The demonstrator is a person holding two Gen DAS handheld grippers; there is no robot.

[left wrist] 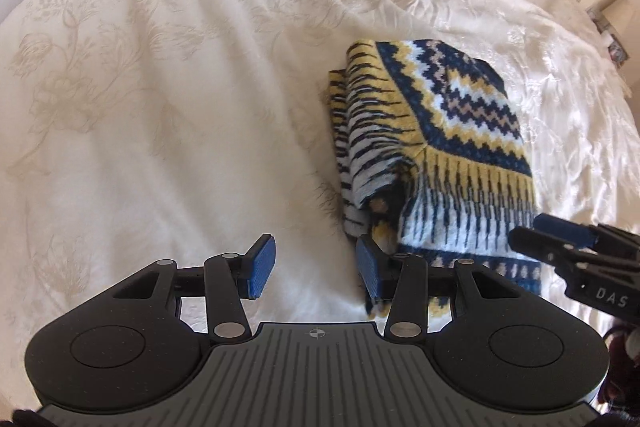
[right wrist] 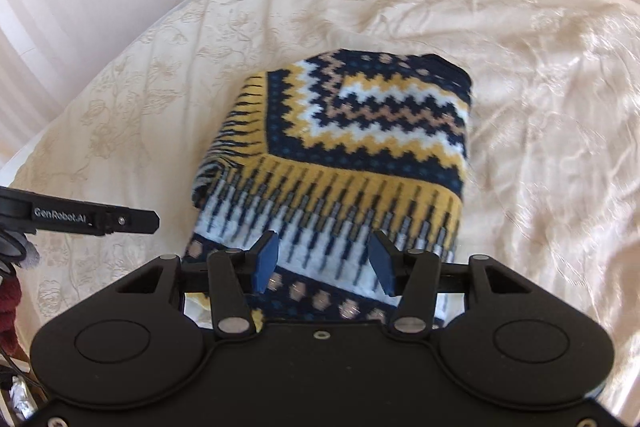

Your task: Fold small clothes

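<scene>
Lying folded on the bedspread (left wrist: 160, 87), the sweater (right wrist: 360, 131) (patterned knit); left gripper (left wrist: 316, 267) and right gripper (right wrist: 324, 259) both agape.

Knit garment (right wrist: 360, 131): navy, mustard, white and tan zigzag bands, striped fringe motif. Bedspread (left wrist: 160, 87): cream, tonal floral pattern. Claw pads (left wrist: 262, 265): blue, black frames.
</scene>
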